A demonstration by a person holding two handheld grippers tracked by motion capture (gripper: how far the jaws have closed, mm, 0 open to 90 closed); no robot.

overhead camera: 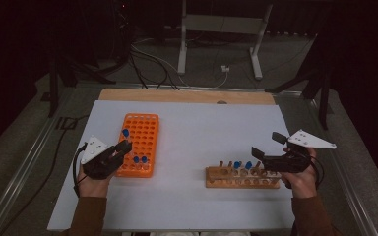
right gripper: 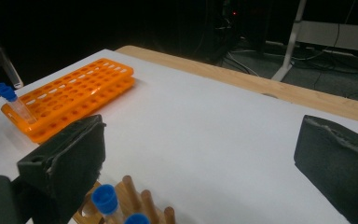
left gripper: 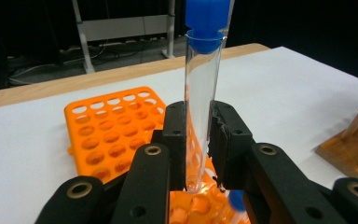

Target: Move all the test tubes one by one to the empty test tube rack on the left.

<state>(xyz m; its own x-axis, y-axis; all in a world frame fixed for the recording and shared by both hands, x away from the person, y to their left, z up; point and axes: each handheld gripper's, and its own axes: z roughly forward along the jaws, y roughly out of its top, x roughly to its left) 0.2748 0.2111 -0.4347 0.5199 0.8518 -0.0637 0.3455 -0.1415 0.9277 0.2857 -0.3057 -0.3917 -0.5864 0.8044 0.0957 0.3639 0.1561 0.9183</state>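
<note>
My left gripper (overhead camera: 123, 146) (left gripper: 198, 140) is shut on a clear test tube with a blue cap (left gripper: 203, 88) (overhead camera: 125, 132), held upright. The tube's rounded bottom hangs over the near end of the orange rack (overhead camera: 142, 132) (left gripper: 105, 135) (right gripper: 74, 93). Two blue-capped tubes (overhead camera: 140, 160) (right gripper: 10, 100) stand in that rack's near row. On the right lies a wooden peg rack (overhead camera: 226, 179) (left gripper: 354, 149) with blue-capped tubes (overhead camera: 242, 165) (right gripper: 105, 199) in it. My right gripper (overhead camera: 267, 144) (right gripper: 200, 163) hovers open over this rack's right end, with nothing between its jaws.
Both racks sit on a white table top (overhead camera: 202, 132) with a wooden strip (overhead camera: 187, 96) along its far edge. Behind the table are cables on the floor and a white metal stand (overhead camera: 221, 29). The person's forearms come in from the near edge.
</note>
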